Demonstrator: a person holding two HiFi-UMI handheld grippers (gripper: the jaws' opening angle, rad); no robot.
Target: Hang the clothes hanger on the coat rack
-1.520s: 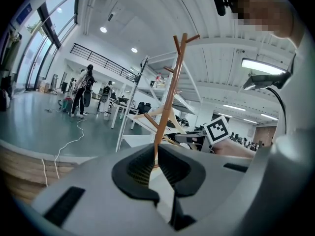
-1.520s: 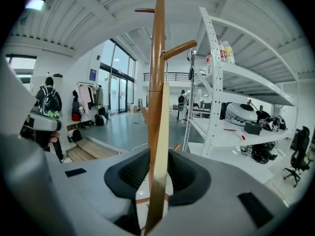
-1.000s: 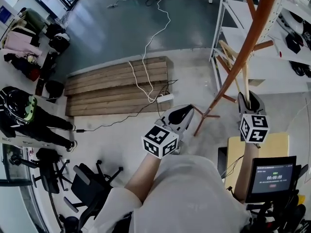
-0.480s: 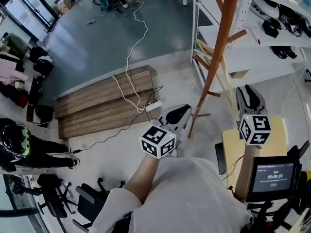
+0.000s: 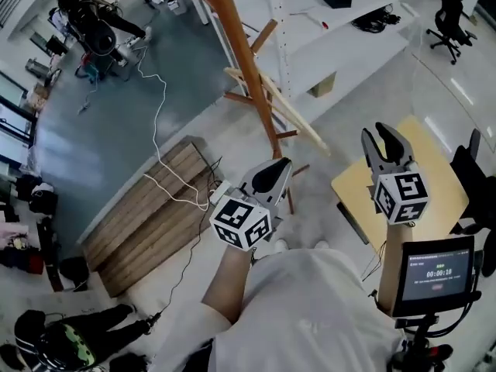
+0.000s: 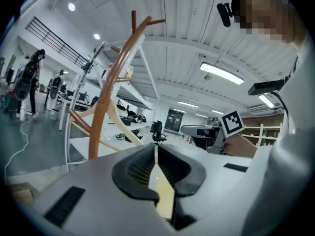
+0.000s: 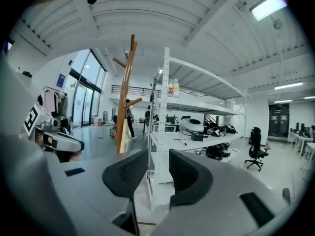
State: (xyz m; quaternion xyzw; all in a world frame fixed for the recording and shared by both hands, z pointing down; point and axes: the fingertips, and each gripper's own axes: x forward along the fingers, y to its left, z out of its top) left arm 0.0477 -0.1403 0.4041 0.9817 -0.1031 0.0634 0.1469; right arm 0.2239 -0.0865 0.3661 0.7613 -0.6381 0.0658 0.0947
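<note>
The wooden coat rack (image 5: 246, 68) leans up through the middle of the head view. A pale wooden hanger (image 5: 280, 108) rests against its lower pegs, free of both grippers. My left gripper (image 5: 277, 169) is shut and empty, just below the rack's foot. My right gripper (image 5: 385, 136) is open and empty, off to the right of the hanger. In the left gripper view, the rack (image 6: 104, 102) and hanger (image 6: 123, 128) stand left of the closed gripper (image 6: 156, 156). In the right gripper view, the rack (image 7: 125, 97) stands beyond the open gripper (image 7: 158, 173).
White shelving (image 5: 341, 29) with gear stands right behind the rack. A wooden pallet (image 5: 143, 219) and a white cable (image 5: 159, 115) lie on the floor at left. A yellow table (image 5: 434, 173) and a screen (image 5: 434, 273) are at right. People stand at far top left (image 5: 93, 22).
The right gripper, close up at the hanger a second ago, has drawn back to the right, away from the rack. The head view has swung, so the rack now sits left of centre.
</note>
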